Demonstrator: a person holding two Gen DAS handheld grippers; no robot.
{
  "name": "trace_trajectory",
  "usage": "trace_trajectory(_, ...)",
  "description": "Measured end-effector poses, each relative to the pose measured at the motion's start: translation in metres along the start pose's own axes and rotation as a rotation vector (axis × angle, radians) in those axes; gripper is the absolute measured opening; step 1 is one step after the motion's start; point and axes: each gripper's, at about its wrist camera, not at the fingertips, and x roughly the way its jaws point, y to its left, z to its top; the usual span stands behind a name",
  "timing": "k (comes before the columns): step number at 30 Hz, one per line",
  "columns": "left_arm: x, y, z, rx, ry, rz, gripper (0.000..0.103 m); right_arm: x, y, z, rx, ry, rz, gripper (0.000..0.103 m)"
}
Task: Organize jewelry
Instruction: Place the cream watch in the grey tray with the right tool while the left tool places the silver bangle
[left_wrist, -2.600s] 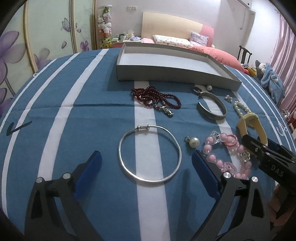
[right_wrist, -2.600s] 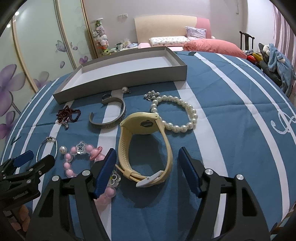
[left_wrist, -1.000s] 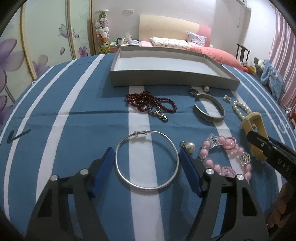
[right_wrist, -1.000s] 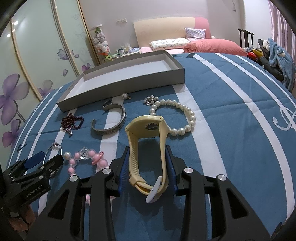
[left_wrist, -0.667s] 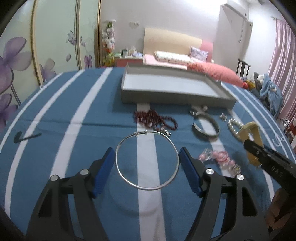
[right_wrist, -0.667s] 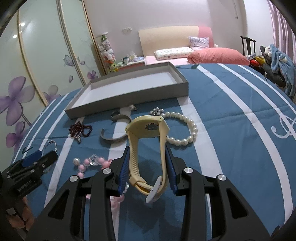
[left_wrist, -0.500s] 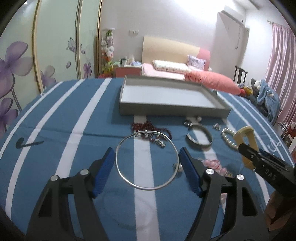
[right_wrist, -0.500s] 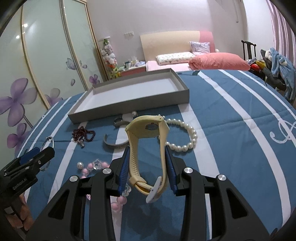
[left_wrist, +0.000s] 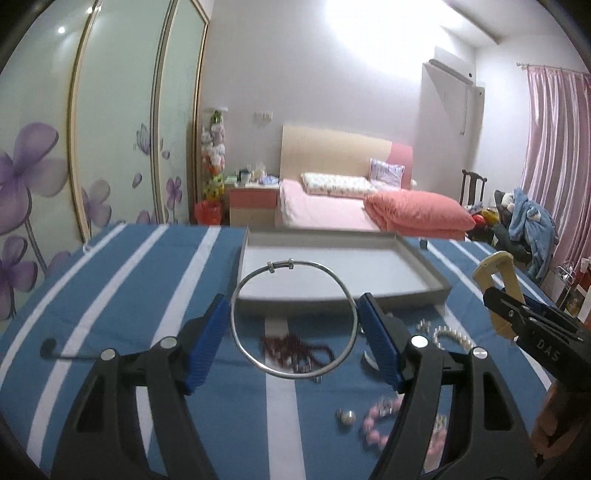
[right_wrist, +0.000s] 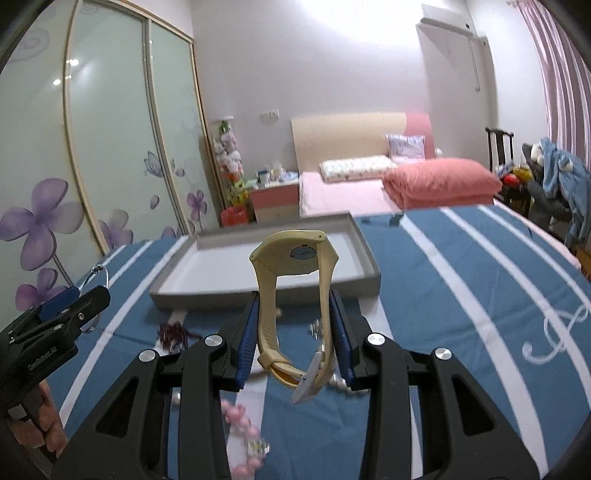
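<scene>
My left gripper (left_wrist: 293, 325) is shut on a thin silver bangle (left_wrist: 236, 325) and holds it in the air above the striped cloth, short of the grey tray (left_wrist: 436, 284). My right gripper (right_wrist: 295, 325) is shut on a cream yellow watch (right_wrist: 291, 254), also lifted, in front of the same grey tray (right_wrist: 177, 288). The right gripper with the watch shows at the right of the left wrist view (left_wrist: 498, 266). The left gripper with the bangle shows at the left of the right wrist view (right_wrist: 74, 299).
On the blue and white striped cloth (left_wrist: 110, 295) lie dark red beads (left_wrist: 291, 347), a pink bead bracelet (left_wrist: 376, 424), a single pearl (left_wrist: 346, 416), a pearl bracelet (left_wrist: 448, 338) and a silver cuff (left_wrist: 369, 360). A bed (left_wrist: 332, 210) stands behind the table.
Both grippers closed on their pieces and lifted: the left raised the silver bangle, the right raised the yellow watch. Both now sit higher and closer to the tray.
</scene>
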Motion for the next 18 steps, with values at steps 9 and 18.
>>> trace_trajectory(9, 0.022, -0.006, 0.03, 0.019, -0.079, 0.007, 0.07, 0.014, 0.003, 0.036, -0.037, -0.094, -0.003, 0.038)
trace_trajectory(18, 0.074, -0.009, 0.051, 0.019, -0.084, 0.016, 0.07, 0.047, 0.004, 0.063, -0.086, -0.128, -0.015, 0.038)
